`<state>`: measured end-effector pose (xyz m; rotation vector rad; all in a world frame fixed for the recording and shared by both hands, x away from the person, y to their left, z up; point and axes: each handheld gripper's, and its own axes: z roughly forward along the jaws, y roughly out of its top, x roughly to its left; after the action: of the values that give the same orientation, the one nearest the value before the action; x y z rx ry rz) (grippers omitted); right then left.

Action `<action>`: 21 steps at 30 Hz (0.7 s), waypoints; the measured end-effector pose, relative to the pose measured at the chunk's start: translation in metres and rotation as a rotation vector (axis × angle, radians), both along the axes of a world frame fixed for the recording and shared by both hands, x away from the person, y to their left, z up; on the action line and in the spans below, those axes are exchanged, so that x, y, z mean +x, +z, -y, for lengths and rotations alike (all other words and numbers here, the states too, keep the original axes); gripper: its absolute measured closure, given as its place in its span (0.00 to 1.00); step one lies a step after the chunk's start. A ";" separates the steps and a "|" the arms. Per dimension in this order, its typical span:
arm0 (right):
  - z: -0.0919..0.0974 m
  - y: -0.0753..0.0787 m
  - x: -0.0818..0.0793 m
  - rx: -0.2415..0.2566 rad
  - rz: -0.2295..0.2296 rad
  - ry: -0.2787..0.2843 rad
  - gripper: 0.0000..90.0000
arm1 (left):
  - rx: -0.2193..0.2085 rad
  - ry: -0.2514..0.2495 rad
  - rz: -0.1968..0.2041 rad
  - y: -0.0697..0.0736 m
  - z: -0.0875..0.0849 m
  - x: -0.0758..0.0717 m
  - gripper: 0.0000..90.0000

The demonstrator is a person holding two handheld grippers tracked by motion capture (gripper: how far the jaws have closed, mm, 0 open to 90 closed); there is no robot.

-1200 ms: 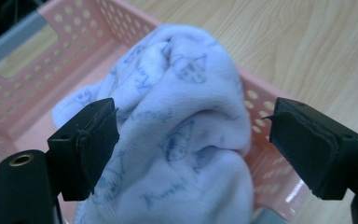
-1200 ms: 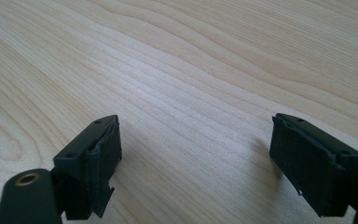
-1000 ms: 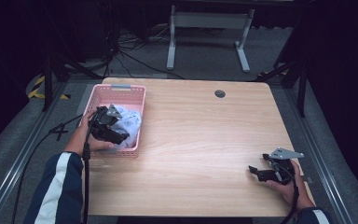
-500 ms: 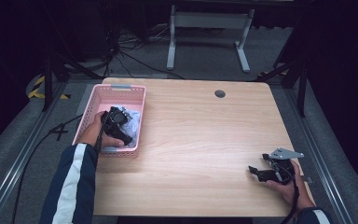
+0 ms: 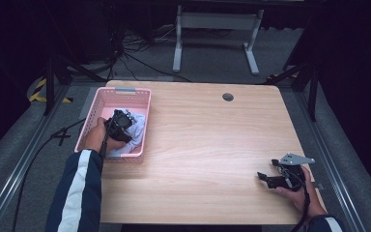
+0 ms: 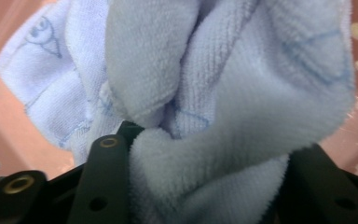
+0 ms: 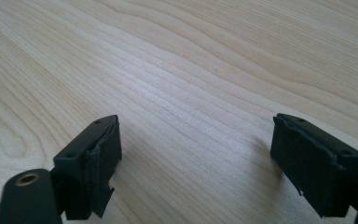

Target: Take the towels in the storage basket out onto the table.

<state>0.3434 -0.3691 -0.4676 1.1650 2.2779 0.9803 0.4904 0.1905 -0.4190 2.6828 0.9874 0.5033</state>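
One table (image 5: 212,145): left claw (image 5: 121,119) just closing on one cloth (image 6: 223,93), right claw (image 7: 196,163) wide.

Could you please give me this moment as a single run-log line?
left gripper: just been closing, shut on cloth | cloth: in pink basket | right gripper: open, over table, nothing between fingers

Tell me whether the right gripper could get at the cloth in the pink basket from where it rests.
Probably not without a long move: the right gripper sits open at the table's near right corner, while the pale blue cloth lies in the pink basket at far left, already between the left gripper's fingers.
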 end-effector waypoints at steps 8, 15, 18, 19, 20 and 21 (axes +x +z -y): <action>0.000 0.000 0.000 -0.001 0.002 0.002 0.19 | -0.098 0.076 0.124 0.018 -0.017 -0.009 0.67; 0.000 0.000 0.000 -0.002 0.003 0.003 0.19 | -0.172 0.109 0.219 0.044 -0.030 -0.020 0.68; 0.000 0.000 0.000 -0.002 0.002 0.003 0.19 | -0.197 0.119 0.263 0.055 -0.033 -0.024 0.69; 0.000 0.000 0.000 -0.002 0.002 0.003 0.19 | -0.208 0.121 0.278 0.060 -0.034 -0.026 0.69; 0.000 0.000 0.000 -0.001 0.000 0.003 0.19 | -0.208 0.123 0.297 0.064 -0.035 -0.027 0.69; 0.000 0.000 0.000 -0.002 0.000 0.003 0.19 | -0.220 0.119 0.298 0.068 -0.036 -0.028 0.69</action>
<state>0.3430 -0.3693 -0.4676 1.1608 2.2811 0.9785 0.4628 0.2266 -0.3509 2.2836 1.0492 0.7454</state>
